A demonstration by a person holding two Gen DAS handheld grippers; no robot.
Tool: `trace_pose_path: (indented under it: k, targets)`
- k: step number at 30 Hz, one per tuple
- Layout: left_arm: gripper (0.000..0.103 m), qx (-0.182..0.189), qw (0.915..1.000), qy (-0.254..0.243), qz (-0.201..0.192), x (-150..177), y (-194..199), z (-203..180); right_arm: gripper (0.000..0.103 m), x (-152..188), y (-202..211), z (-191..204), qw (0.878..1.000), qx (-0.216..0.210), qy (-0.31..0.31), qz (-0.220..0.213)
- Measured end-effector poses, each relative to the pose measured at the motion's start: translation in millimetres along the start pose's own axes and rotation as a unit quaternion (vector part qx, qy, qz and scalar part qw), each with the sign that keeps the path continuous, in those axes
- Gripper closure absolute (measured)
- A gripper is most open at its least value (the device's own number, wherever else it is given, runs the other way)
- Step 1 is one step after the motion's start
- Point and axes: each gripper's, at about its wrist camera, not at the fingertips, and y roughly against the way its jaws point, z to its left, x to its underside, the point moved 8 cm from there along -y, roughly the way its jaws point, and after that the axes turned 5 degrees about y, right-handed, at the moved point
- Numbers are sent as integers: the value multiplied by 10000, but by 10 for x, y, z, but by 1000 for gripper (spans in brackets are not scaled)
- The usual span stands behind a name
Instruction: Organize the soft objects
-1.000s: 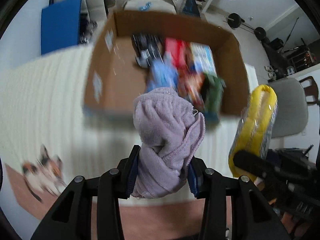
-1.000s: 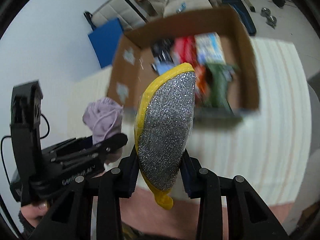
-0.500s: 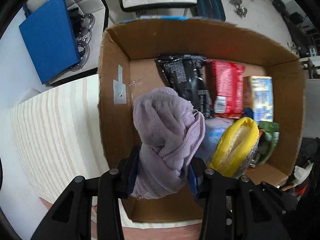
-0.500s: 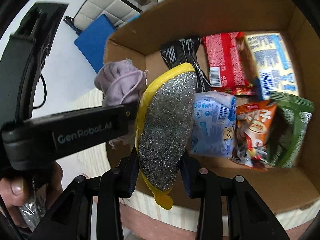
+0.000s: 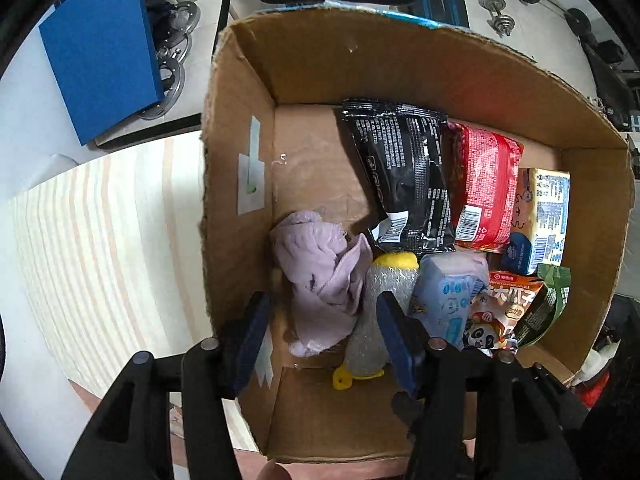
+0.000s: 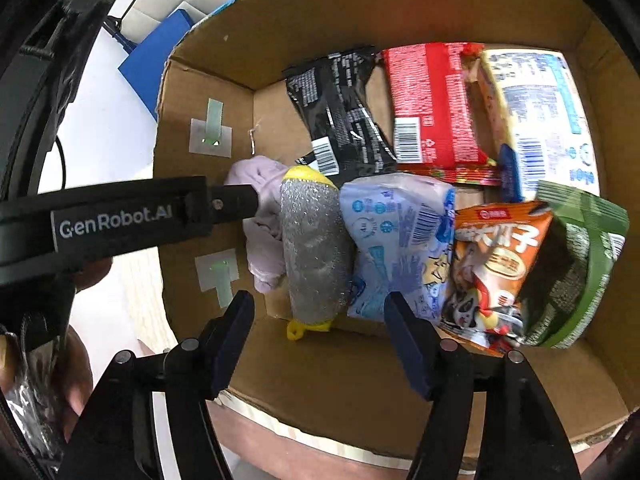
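Note:
A lilac cloth [image 5: 324,280] lies on the floor of the cardboard box [image 5: 240,128], near its left wall. A yellow sponge with a silver glitter face [image 5: 380,312] lies right beside it, touching it. My left gripper [image 5: 324,336] is open above the cloth, holding nothing. My right gripper [image 6: 320,336] is open above the sponge [image 6: 316,248], holding nothing. The cloth [image 6: 260,216] also shows in the right wrist view, partly hidden by the left gripper's finger.
The box [image 6: 192,92] also holds several snack packets: black [image 5: 400,176], red [image 5: 484,192], pale blue [image 5: 448,296], orange [image 6: 492,272], green [image 6: 580,268], and a blue-white carton [image 5: 544,216]. The box stands on a striped cloth [image 5: 100,240]. A blue pad [image 5: 100,44] lies beyond.
Both grippers moved over the box and opened. The lilac cloth and the yellow sponge dropped from the jaws and now lie side by side on the box floor.

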Motion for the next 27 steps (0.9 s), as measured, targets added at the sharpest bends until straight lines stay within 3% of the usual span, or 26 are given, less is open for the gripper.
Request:
trace_pose_path:
  k: [6,8,11,14,19,27]
  targets:
    - [47,66,9996,-28,-273,228,192,-110,33,206,328,-257,9993,303,110,-174]
    - [26,47,9987,-115,-497,318,291,-124,33,304,510,-390,9981,510,186,-286]
    - [15,-34,9959,-204,-883,503,460,-136,32,388,697,-536,9953,824,311,-407]
    - [5,122,9930,-167,-1161,724,567,-211,25,493,907,-707,9911,1134,414,-558]
    - [3,85,9851,-142,-1711,941,708,-363,0,655,1237,-857,9811,1636,608,-831]
    - [1,246,9724,92,-2319,1242,971,-397,0,840,1623,-903,9673,2069,727,-1272]
